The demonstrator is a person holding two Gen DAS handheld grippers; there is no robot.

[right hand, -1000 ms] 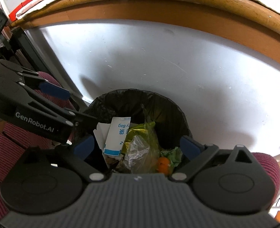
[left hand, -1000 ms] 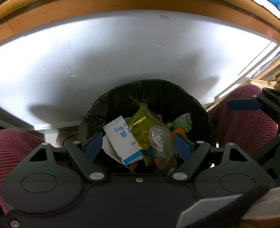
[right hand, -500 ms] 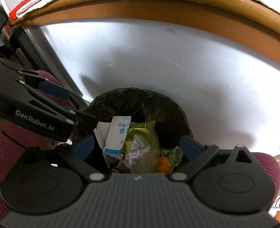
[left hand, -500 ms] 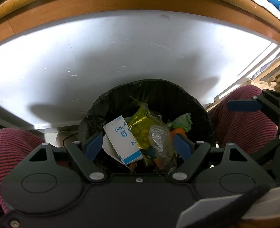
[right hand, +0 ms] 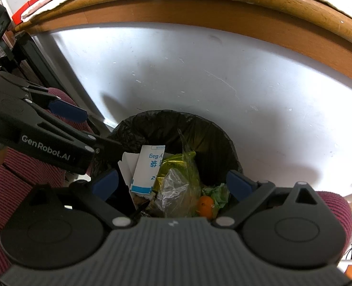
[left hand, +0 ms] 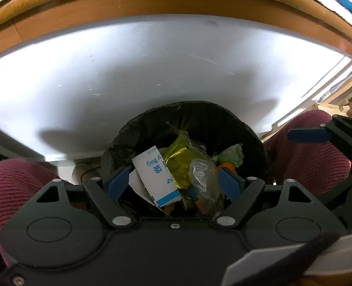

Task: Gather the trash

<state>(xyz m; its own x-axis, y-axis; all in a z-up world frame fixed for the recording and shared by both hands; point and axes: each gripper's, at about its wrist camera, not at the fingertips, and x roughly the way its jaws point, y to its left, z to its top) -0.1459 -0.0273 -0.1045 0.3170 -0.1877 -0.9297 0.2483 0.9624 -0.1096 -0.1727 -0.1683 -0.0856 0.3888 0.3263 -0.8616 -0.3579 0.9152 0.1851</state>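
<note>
The left gripper [left hand: 173,186] hung over the trash bin [left hand: 223,116] with its blue-padded fingers [left hand: 117,183] spread wide and nothing between them. The right gripper [right hand: 172,186] hung just beside it over the same bin, likewise wide apart and empty; from the right wrist view the left tool's black body reached in from the left edge of the bin. The bin, lined with a black bag [right hand: 157,124], stood below the front edge of a white table [right hand: 199,76], whose wooden rim [right hand: 176,7] curved across the top. Inside the bin lay a white and blue paper packet [left hand: 155,174] near the left wall, leaning against a crumpled yellow-green foil wrapper [left hand: 179,157] in the middle. A clear plastic bag [right hand: 176,186] sat on top of the foil toward the near rim. A green wrapper [right hand: 217,191] and a small orange item [right hand: 205,205] lay by the right wall. The person's knees in dark red ribbed fabric [left hand: 312,157] flanked the bin on both sides.
</note>
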